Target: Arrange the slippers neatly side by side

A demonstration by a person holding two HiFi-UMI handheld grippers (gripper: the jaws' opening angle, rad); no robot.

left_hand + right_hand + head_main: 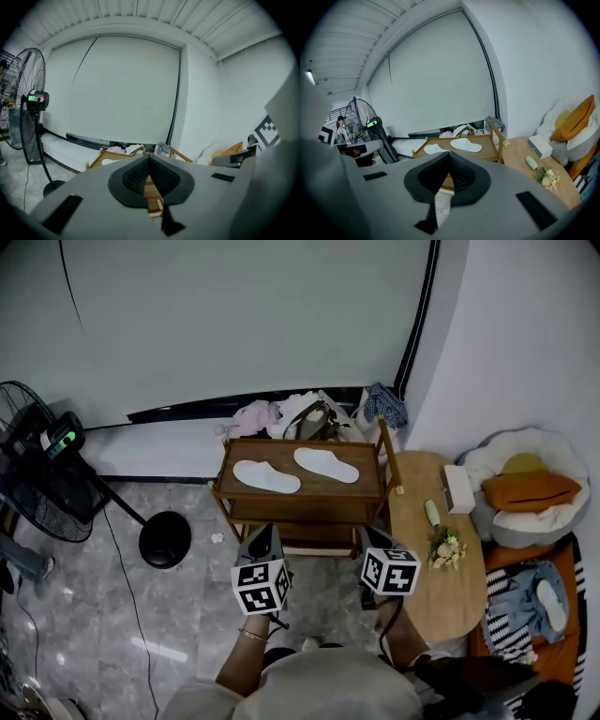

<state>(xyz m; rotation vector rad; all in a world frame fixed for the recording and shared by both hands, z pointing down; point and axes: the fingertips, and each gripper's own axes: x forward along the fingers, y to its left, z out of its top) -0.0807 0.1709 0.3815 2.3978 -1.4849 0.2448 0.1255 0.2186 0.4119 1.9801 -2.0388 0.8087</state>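
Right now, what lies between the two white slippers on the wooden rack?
Only bare rack top, between left slipper and right slipper, in the head view.

A white slipper (pixel 266 476) lies flat on the wooden rack (pixel 309 487), a second slipper (pixel 325 464) just beside it, set further back and angled differently.

Floor (pixel 323 585) near the rack (pixel 300 499) free; rack top open from above. Side rail (pixel 386 456), oval surface (pixel 452 598) crowd right; fan (pixel 42 474) left.

A pale roller blind (pixel 244 315) covers the back wall above glossy grey marble-look floor tiles (pixel 112 615). A black standing fan (pixel 42 484) stands left of a brown wooden shelf rack (pixel 300 512), with a rounded light-wood table (pixel 450 596) on its right.
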